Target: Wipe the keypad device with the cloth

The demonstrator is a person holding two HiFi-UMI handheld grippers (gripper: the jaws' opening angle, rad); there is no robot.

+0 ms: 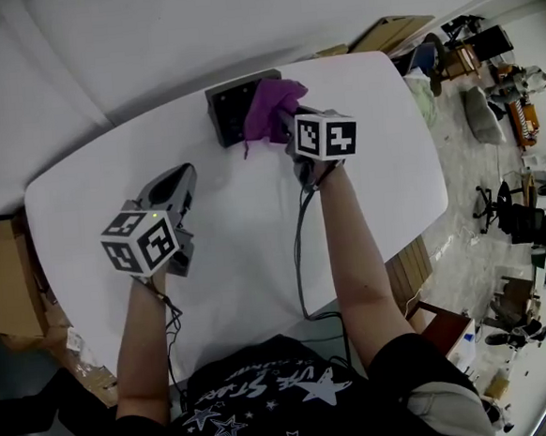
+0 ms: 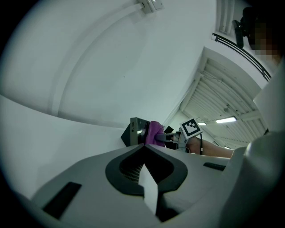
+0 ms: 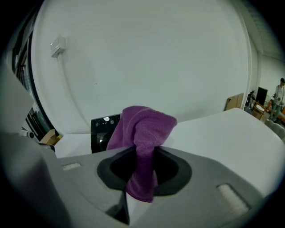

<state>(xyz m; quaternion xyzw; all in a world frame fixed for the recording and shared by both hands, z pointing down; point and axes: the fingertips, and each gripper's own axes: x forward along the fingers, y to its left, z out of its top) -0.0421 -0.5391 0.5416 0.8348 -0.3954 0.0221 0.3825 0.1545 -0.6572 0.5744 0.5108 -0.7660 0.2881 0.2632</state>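
1. Your right gripper (image 3: pixel 142 153) is clamped on the purple cloth (image 3: pixel 144 124), bunched at the right side of the black keypad device (image 1: pixel 231 107) near the white table's (image 1: pixel 246 233) far edge.
2. Your left gripper (image 2: pixel 144 149) has its jaws together on nothing, well apart from the device.

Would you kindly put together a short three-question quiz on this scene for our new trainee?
1. True or false: the left gripper holds the purple cloth.
2. Where does the keypad device stand on the table? A: near the far edge. B: at the near edge. C: in the middle.
3. Fill in: the right gripper is shut on the ____.
Key: 1 false; 2 A; 3 cloth.
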